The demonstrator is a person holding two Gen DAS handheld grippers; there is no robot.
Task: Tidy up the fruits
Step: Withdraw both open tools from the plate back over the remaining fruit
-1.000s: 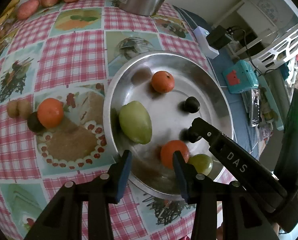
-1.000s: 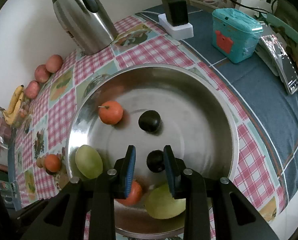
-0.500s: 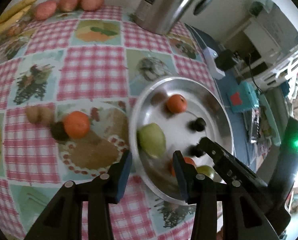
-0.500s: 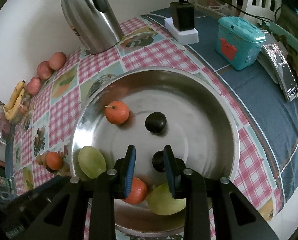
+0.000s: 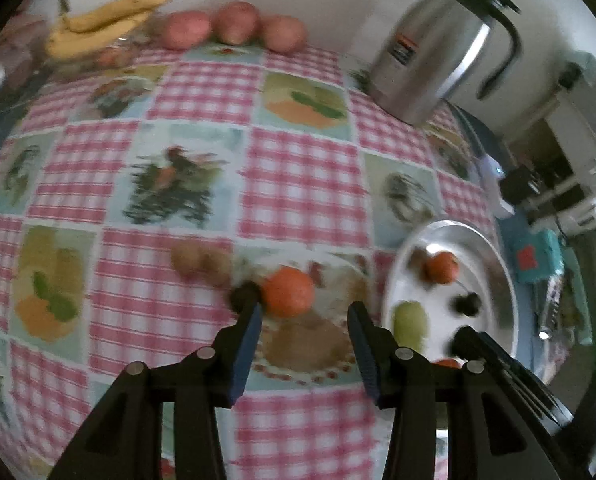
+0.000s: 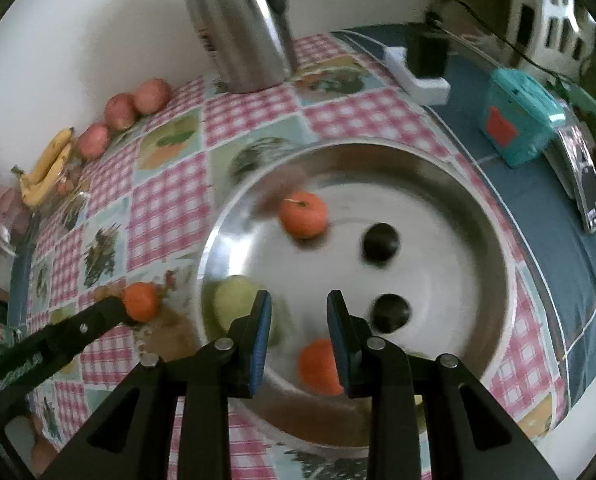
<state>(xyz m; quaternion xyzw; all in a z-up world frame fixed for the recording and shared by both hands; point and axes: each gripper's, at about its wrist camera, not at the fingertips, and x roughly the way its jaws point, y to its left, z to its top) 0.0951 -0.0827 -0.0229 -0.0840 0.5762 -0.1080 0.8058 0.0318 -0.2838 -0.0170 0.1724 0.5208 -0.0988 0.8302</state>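
In the left wrist view, the left tongs [image 5: 304,316] have just been opening and hold nothing; the gap is bare. The orange [image 5: 287,291] lies on the surface [image 5: 298,184] just above them at frame centre, nearer the left blade, with a dark fruit [image 5: 241,296] touching its left side. It looks round, with no long axis to line up on. The metal bowl [image 5: 498,264] sits at the right.

In the right wrist view, the right tongs [image 6: 300,312] are nearly closed and empty, hanging over the bowl's fruit. The orange appears at left centre, at the left tongs' tip, so the left hand is plainly nearer.
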